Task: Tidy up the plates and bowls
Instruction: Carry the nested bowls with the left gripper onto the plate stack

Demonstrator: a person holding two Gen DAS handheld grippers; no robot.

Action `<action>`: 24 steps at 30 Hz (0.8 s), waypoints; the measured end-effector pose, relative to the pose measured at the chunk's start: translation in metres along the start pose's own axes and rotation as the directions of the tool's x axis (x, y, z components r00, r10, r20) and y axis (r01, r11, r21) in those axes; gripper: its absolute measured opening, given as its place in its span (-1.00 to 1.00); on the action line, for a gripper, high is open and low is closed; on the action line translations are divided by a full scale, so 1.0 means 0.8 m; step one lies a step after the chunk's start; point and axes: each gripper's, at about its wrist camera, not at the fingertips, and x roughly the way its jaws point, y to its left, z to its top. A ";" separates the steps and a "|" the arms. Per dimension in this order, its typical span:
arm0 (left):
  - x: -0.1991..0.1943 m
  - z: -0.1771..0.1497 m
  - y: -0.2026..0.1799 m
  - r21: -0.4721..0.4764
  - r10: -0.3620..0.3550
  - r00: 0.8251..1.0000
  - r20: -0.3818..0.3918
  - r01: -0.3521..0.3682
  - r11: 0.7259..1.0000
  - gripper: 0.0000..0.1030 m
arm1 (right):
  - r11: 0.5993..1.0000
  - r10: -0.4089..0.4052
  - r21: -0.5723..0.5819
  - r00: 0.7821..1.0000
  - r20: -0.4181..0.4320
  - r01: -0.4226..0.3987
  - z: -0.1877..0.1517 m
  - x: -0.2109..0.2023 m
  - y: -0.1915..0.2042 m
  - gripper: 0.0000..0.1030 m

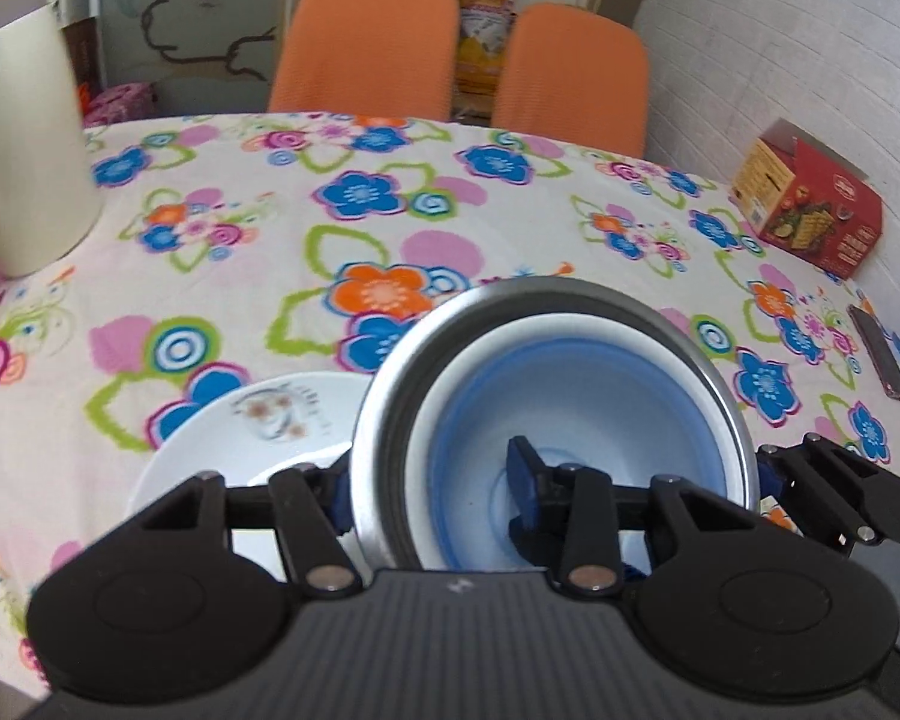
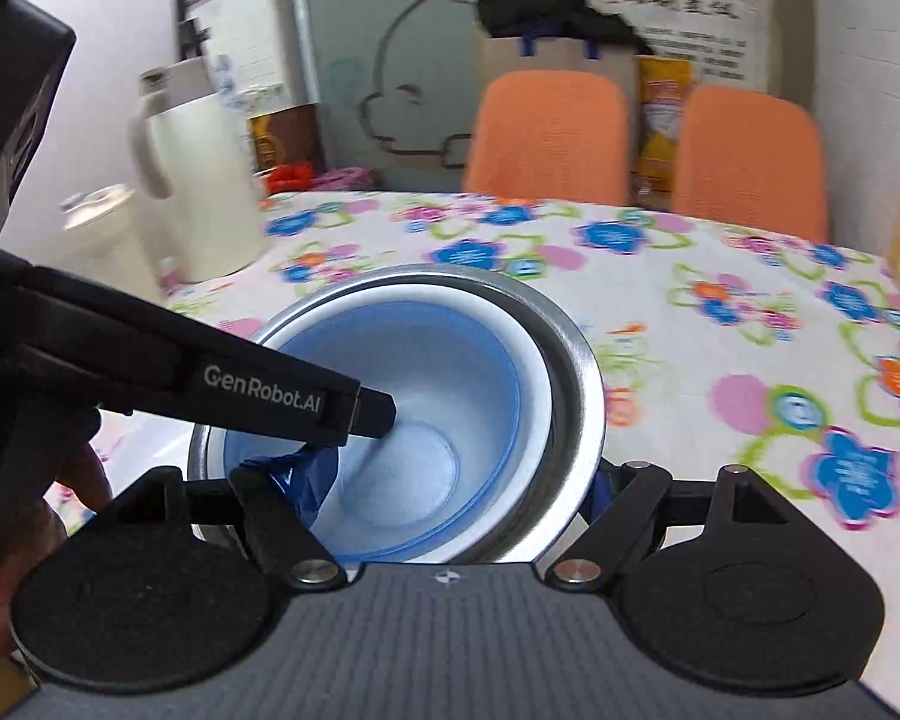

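A steel bowl (image 1: 373, 420) (image 2: 577, 396) holds a nested blue-and-white bowl (image 1: 600, 396) (image 2: 450, 372). In the left wrist view my left gripper (image 1: 429, 480) straddles the stack's left wall, one finger outside the steel rim and one inside the blue bowl, shut on it. That inner finger (image 2: 360, 405) also shows in the right wrist view. My right gripper (image 2: 456, 486) spans the stack's right side, with its left pad inside and its right pad outside the steel rim. A white plate (image 1: 240, 444) with a small flower print lies partly under the bowl's left edge.
A flowered cloth (image 1: 390, 210) covers the table. A white jug (image 1: 24, 138) (image 2: 204, 180) stands far left. A red box (image 1: 810, 204) and a dark phone (image 1: 879, 354) lie on the right by the wall. Two orange chairs (image 1: 366, 42) stand behind. A hand (image 2: 60, 498) holds the left gripper.
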 end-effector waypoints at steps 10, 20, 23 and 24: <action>-0.013 -0.035 0.088 -0.109 0.072 0.997 -0.035 -0.075 0.991 -0.25 | 0.992 0.105 -0.060 0.991 -0.087 -0.110 -0.007 0.038 0.074 0.30; -0.009 -0.038 0.080 -0.051 0.058 0.998 -0.011 -0.059 0.997 0.20 | 0.991 0.056 -0.116 0.991 -0.119 -0.070 -0.010 0.049 0.083 0.28; -0.016 -0.038 0.081 -0.050 0.066 0.997 0.030 -0.064 0.997 0.42 | 0.991 0.000 -0.132 0.998 -0.067 -0.009 -0.006 0.039 0.080 0.28; -0.020 -0.036 0.082 -0.056 0.072 0.996 0.048 -0.070 0.996 0.46 | 0.991 -0.007 -0.137 0.999 -0.051 0.000 -0.005 0.035 0.078 0.28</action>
